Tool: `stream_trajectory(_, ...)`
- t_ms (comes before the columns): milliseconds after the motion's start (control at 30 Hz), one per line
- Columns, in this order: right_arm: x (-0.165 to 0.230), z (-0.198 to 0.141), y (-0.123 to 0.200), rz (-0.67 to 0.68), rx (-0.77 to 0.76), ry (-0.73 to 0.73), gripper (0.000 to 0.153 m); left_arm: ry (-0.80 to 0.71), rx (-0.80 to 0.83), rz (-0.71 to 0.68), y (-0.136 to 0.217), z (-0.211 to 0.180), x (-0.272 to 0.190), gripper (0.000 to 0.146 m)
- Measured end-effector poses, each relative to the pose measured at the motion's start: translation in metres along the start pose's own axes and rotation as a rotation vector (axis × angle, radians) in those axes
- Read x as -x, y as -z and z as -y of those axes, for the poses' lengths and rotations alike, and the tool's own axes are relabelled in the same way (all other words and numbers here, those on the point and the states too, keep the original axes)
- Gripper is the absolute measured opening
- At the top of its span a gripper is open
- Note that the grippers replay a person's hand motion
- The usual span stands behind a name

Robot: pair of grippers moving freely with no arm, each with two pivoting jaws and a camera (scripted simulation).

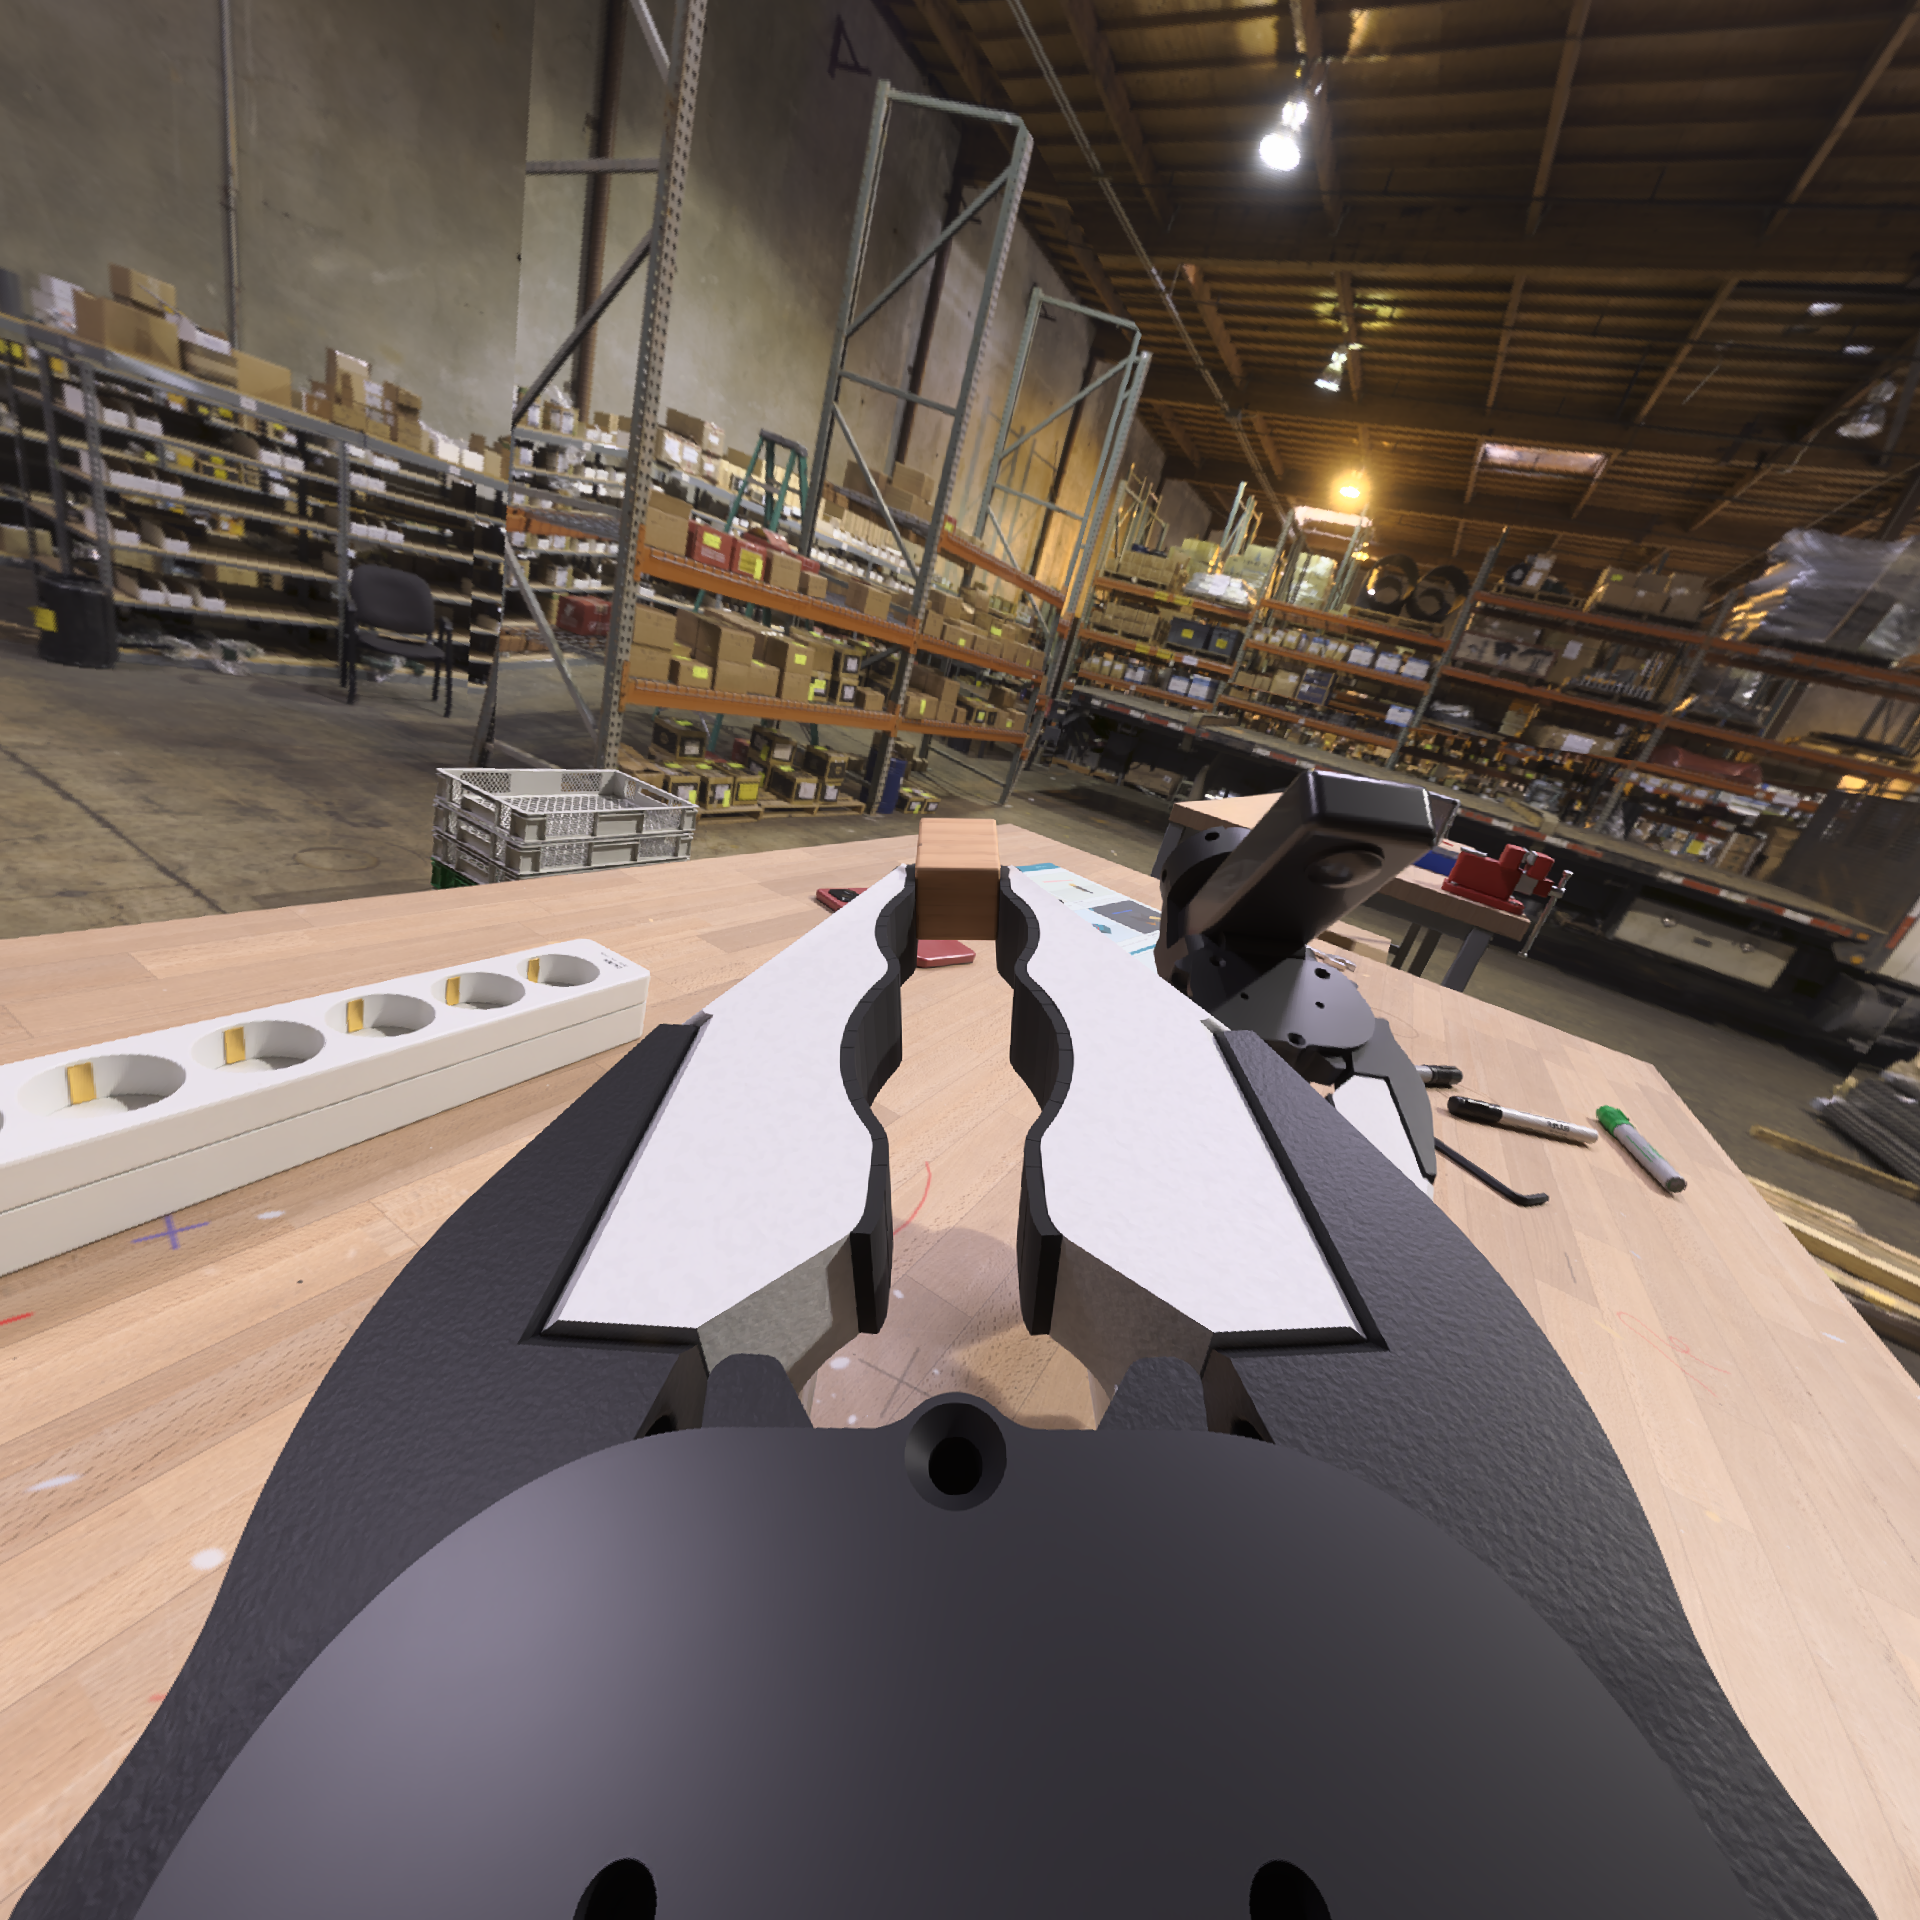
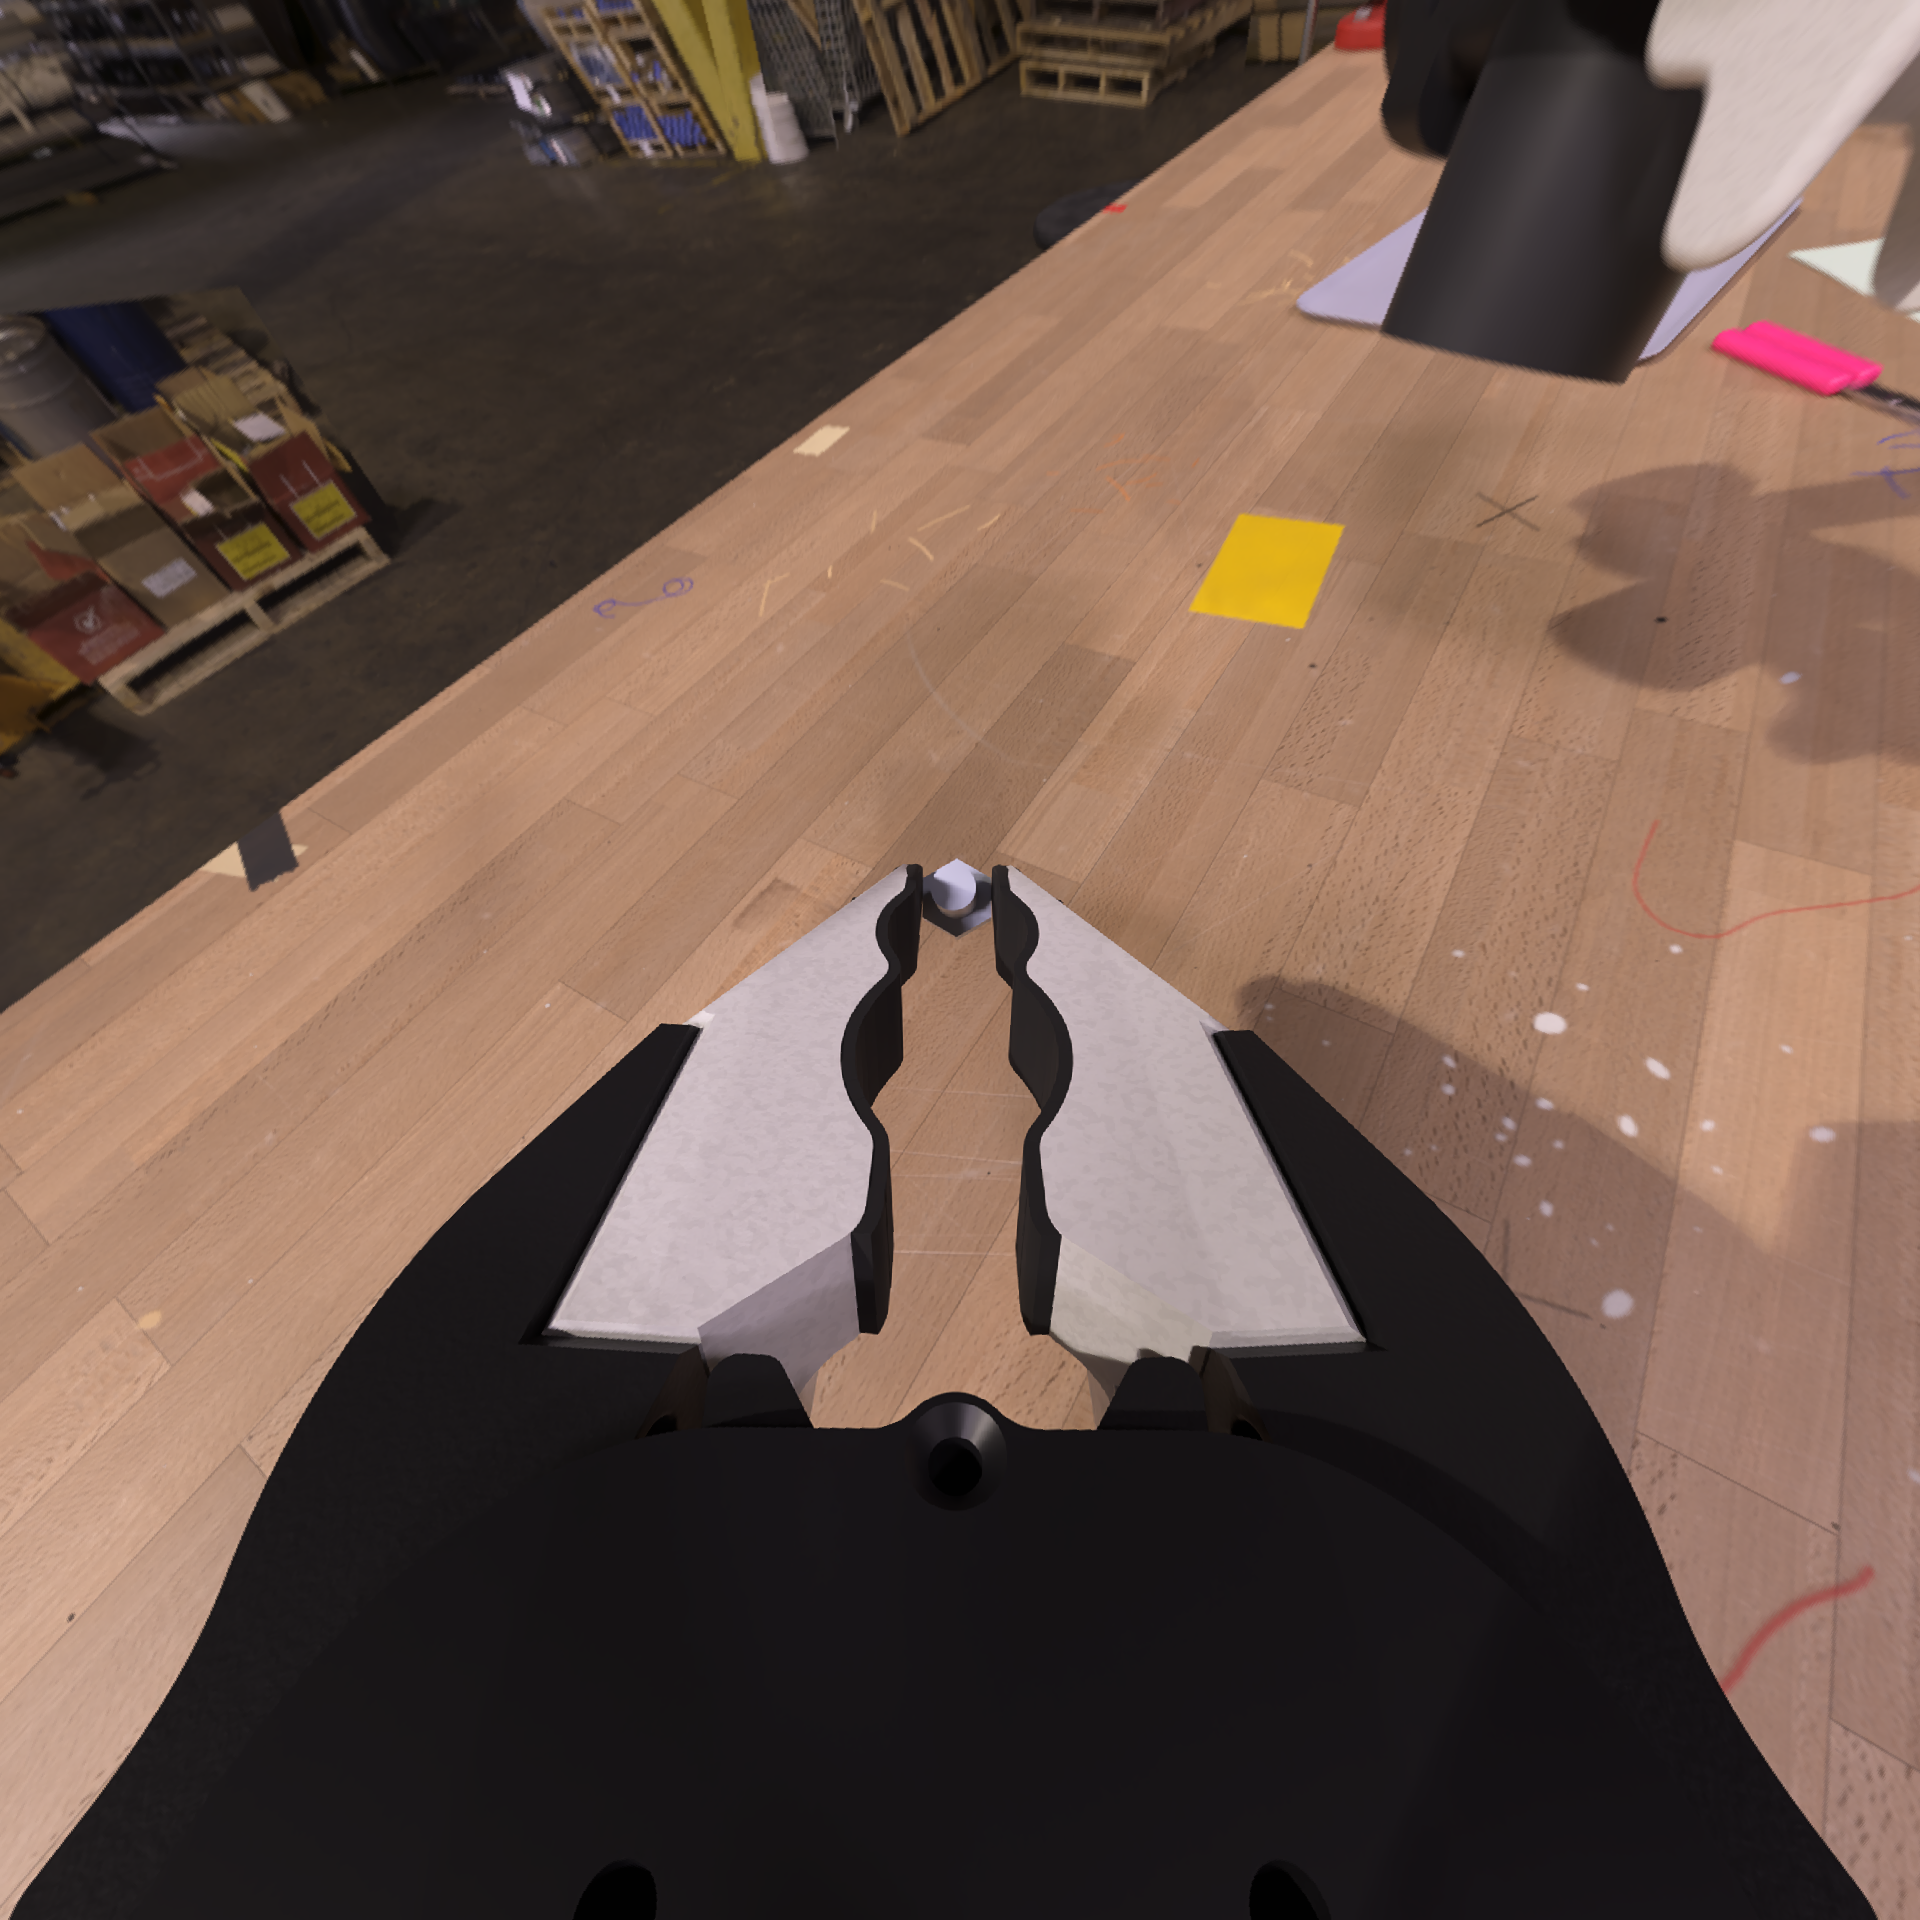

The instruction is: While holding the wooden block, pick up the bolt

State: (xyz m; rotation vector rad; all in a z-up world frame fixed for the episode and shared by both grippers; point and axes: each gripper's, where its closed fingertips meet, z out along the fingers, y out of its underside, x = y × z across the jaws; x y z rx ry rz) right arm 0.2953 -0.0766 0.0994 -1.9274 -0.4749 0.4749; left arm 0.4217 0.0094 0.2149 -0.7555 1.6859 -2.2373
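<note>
The left gripper [image 1: 957, 894] pinches the wooden block [image 1: 957, 878] at twelve o'clock, while the right gripper [image 2: 956, 891] clamps the small, rigid, slippery bolt [image 2: 954, 891] by its shank.

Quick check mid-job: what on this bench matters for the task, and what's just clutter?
Job:
wooden block, in left tongs
bolt, between right tongs

Clutter:
power strip
green marker
black marker
yellow patch
pink item
</note>
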Motion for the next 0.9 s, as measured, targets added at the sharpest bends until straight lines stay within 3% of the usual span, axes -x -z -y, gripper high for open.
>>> stream_trajectory(533,-0.007,0.013,0.02,-0.039,-0.107,-0.017,0.013,-0.013,0.052,-0.024,-0.009,-0.013,-0.007,0.013)
stream_trajectory(900,-0.048,0.009,0.048,-0.321,-0.083,-0.038,0.013,-0.032,0.096,-0.03,-0.014,-0.022,-0.009,0.013)
